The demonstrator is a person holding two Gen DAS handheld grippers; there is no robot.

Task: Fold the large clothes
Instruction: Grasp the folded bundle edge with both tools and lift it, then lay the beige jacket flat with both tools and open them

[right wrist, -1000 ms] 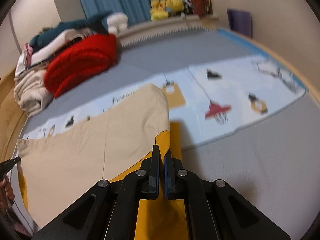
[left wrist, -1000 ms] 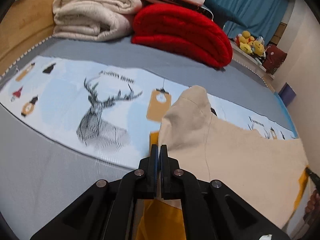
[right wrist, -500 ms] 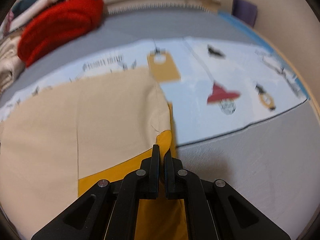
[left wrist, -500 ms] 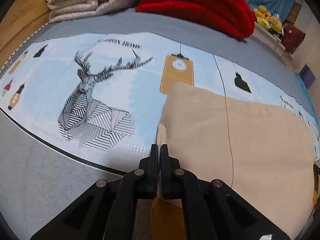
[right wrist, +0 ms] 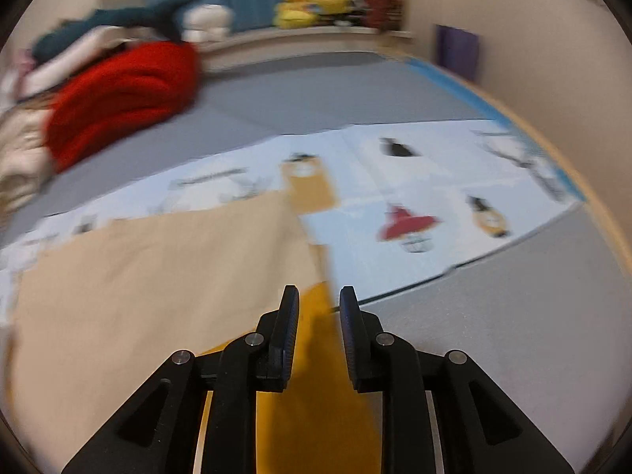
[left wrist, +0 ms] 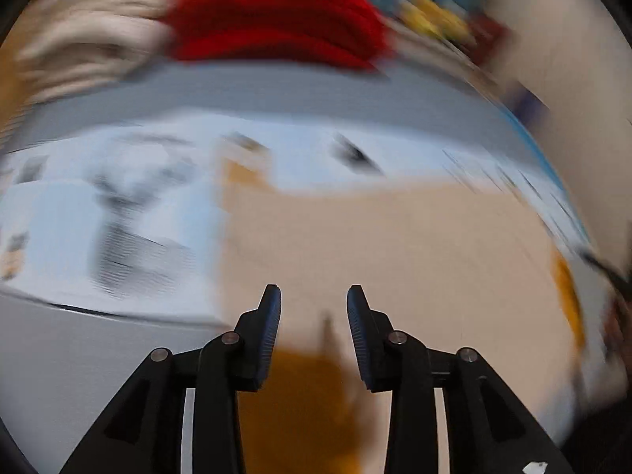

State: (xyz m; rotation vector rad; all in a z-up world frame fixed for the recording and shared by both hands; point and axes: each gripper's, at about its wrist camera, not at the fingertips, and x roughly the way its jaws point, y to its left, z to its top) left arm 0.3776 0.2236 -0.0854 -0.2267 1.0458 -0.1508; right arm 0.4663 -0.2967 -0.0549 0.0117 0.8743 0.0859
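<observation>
Left and right wrist views, fold laid down. I had the left gripper [left wrist: 314, 300] parted wide, nothing between its fingers, poised over the near edge of the large beige garment with a mustard-yellow underside [left wrist: 395, 252]. My right gripper [right wrist: 318, 302] stood moderately apart and likewise empty, above the garment's opposite near corner, where the yellow layer showed under the beige panel. The garment lay flat across the pale-blue printed bedsheet [right wrist: 414, 181], on the grey mattress cover [right wrist: 513, 316], beige face up, apparently folded over itself. I judged the parted fingers as a release: with the fold resting on the bed, no grip was needed. The folded red knitted blanket [right wrist: 118, 98] and cream folded bedding [left wrist: 91, 51] sat well apart at the far edge, leaving working room. The left view was heavily blurred.
</observation>
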